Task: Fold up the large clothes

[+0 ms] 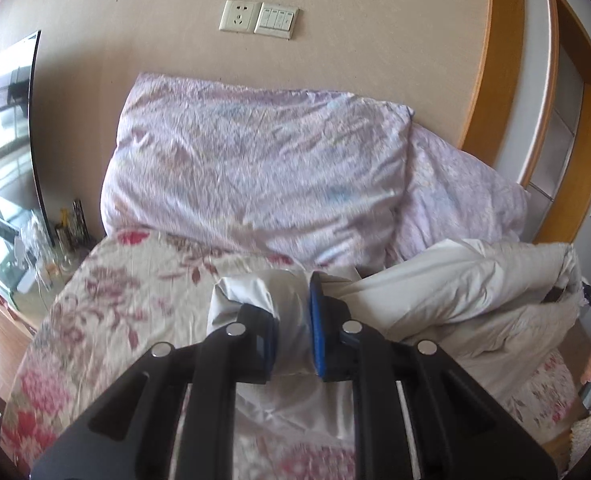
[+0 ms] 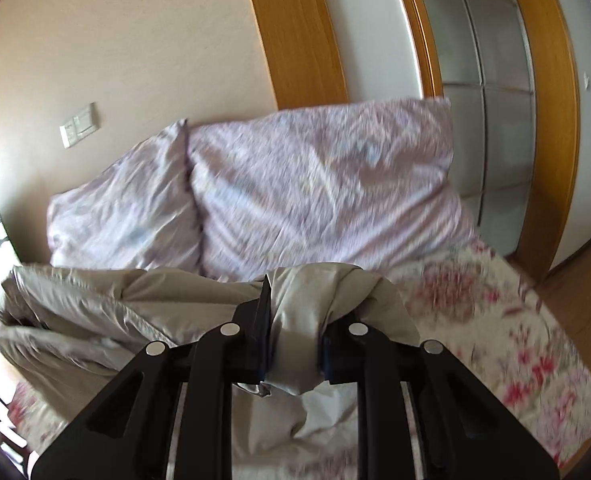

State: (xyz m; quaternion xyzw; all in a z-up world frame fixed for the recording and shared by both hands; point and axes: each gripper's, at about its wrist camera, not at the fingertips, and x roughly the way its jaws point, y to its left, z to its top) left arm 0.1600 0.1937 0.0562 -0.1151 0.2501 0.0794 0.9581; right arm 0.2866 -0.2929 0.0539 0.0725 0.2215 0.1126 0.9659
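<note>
Item: beige garment (image 1: 475, 280), bunched and lifted over bed (image 1: 107, 280). Left claw (image 1: 293, 320) and right claw (image 2: 293, 328) each pinch an edge. Folding barely begun; no neat fold visible.

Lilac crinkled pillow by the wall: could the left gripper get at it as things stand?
Probably not right away. The left gripper is shut on a bunched corner of the pale beige garment, so it would have to let go first. Otherwise the lilac crinkled pillow lies just ahead, with nothing between.

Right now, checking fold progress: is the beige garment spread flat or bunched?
Bunched: the beige garment hangs crumpled between both grippers, lifted off the floral bedsheet.
</note>
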